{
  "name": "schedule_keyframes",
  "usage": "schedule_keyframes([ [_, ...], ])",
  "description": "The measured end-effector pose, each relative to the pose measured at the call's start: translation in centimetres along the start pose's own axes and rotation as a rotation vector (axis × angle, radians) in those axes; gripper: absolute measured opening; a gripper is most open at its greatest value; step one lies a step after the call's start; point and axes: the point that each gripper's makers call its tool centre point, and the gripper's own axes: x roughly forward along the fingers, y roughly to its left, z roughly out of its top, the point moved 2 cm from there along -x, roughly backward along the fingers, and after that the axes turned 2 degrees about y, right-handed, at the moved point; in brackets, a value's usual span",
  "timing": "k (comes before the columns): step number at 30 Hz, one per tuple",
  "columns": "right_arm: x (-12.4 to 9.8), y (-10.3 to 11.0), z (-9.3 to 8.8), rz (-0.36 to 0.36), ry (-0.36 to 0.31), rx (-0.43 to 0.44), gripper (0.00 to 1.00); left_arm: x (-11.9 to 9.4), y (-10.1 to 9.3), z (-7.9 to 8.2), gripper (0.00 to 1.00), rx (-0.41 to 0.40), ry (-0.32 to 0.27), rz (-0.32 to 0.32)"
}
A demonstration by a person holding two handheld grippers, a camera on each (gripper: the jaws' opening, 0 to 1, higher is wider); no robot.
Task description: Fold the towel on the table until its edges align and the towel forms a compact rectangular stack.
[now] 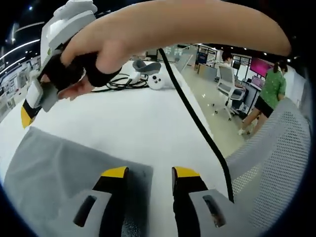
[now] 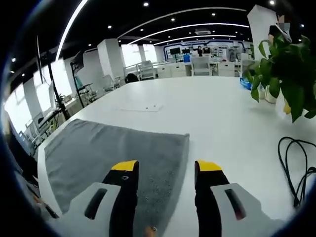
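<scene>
Presently noted, left gripper view: flat grey terry towel (image 1: 64, 173) spread on the white table (image 1: 128, 118), one corner lying under the yellow-tipped black-and-grey left gripper (image 1: 149, 174). Jaws set apart with a clear gap, nothing between them, tips above the towel's edge; contact with the cloth cannot be told. Entering from upper left, the white-bodied right gripper (image 1: 34, 101) gripped by a person's hand in a black fingerless glove (image 1: 81, 66), forearm crossing the top of the view; its yellow tip hanging near the towel's far corner. Black cable (image 1: 197, 123) running from that hand diagonally across the table. Further back, a coiled black cord (image 1: 121, 83) beside a white rounded device (image 1: 157, 81). Grey mesh chair back (image 1: 276, 158) at right; a person in a green top (image 1: 271, 91) standing beyond on the floor.

Right gripper view: same grey towel (image 2: 113, 148) flat on the white table (image 2: 217, 113), right gripper (image 2: 165, 169) poised over its near right corner, jaws wide and empty. Green leafy potted plant (image 2: 281, 69) at far right, black looped cable (image 2: 301, 163) below it.
</scene>
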Motion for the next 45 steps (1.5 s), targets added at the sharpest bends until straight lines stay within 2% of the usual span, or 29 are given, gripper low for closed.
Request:
schedule_keyframes([
  [5,1.1,-0.5,0.1,-0.007,-0.010,0.022,0.43,0.5,0.0,-0.5,0.32,0.006,0.014,-0.002],
  [9,1.9,-1.0,0.0,-0.013,-0.004,0.019,0.42,0.5,0.2,-0.3,0.27,0.033,0.006,0.008],
  [11,2.3,-1.2,-0.1,-0.019,-0.002,0.017,0.42,0.6,0.6,-0.4,0.23,0.095,0.007,0.026],
  [13,2.6,-1.5,-0.2,-0.026,-0.001,0.020,0.40,0.6,0.7,-0.4,0.20,0.122,0.010,0.032],
  [15,3.0,-1.8,-0.2,-0.035,0.003,0.025,0.40,0.6,0.7,-0.4,0.20,0.113,0.008,0.032],
  [18,3.4,-1.8,-0.1,-0.051,0.016,-0.013,0.40,0.7,0.8,-0.3,0.18,0.102,0.003,0.046],
  [25,5.1,-1.8,0.1,-0.063,0.026,-0.011,0.37,0.8,0.9,-0.2,0.16,0.099,-0.004,0.057],
  [29,5.9,-2.5,-0.2,-0.101,0.051,-0.007,0.33,0.7,1.1,-0.3,0.08,0.107,-0.004,0.071],
  [40,7.2,-2.8,-0.7,-0.101,0.069,0.001,0.31,0.8,1.1,-0.3,0.06,0.104,-0.012,0.074],
  [45,7.6,-3.7,-0.7,-0.129,0.071,-0.006,0.27,0.8,1.1,-0.3,0.06,0.091,-0.017,0.075],
])
